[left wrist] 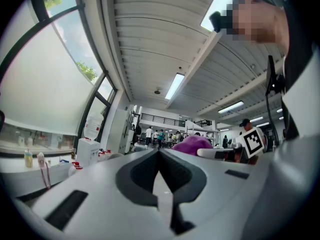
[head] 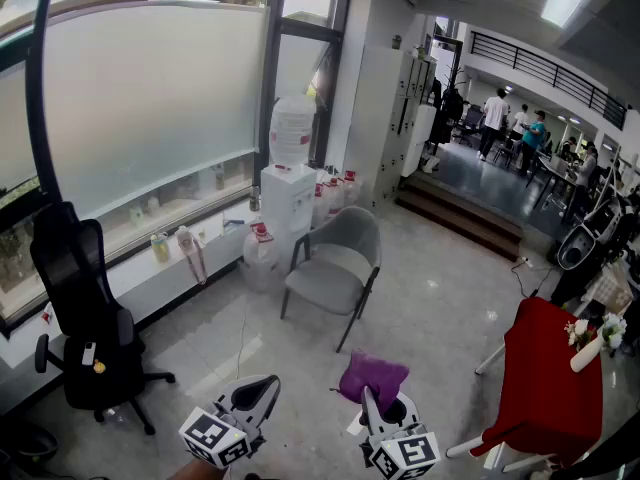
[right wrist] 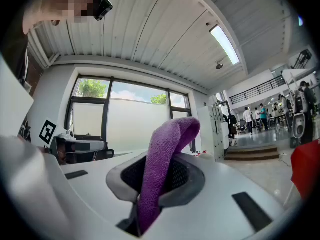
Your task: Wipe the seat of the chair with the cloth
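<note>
A grey armchair (head: 333,266) with dark legs stands in the middle of the room, its seat (head: 325,285) bare. A purple cloth (head: 372,377) sticks up from my right gripper (head: 372,400), which is shut on it at the bottom of the head view, well short of the chair. In the right gripper view the cloth (right wrist: 162,169) is pinched between the jaws and curls upward. My left gripper (head: 262,392) is at the lower left, jaws shut with nothing in them (left wrist: 159,153). Both grippers point up.
A black office chair (head: 88,318) stands at the left by the window. A water dispenser (head: 288,183) and bottles (head: 262,256) stand behind the grey chair. A red-draped table (head: 545,383) with flowers is at the right. Steps (head: 462,218) lead to a raised area with people.
</note>
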{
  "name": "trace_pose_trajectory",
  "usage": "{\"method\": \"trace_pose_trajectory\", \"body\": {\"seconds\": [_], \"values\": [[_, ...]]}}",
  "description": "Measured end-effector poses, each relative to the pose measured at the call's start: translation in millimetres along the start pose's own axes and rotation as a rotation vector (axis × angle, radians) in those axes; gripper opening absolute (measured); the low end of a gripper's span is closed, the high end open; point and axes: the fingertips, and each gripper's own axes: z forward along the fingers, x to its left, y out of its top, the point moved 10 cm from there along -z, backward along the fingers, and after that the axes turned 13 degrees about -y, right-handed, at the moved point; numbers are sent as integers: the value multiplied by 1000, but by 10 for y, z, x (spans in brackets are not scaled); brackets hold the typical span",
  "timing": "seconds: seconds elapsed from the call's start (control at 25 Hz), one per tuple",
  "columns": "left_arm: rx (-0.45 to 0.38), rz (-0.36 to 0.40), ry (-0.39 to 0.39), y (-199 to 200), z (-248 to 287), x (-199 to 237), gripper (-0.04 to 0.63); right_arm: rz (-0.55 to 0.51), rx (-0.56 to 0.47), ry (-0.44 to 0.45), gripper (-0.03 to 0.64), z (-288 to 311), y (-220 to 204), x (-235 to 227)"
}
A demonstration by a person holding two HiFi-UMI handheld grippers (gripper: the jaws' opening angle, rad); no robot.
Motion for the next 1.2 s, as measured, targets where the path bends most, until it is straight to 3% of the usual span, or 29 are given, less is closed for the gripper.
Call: {"method": "trace_pose_trajectory", "body": {"seconds": [0.16, 1.2], "values": [[11, 37, 1, 13, -1, -18, 6, 13, 3, 0, 57, -10, 7, 4], [19, 38, -25, 97, -200, 57, 6, 57, 9, -15, 60, -20, -40, 262]]}}
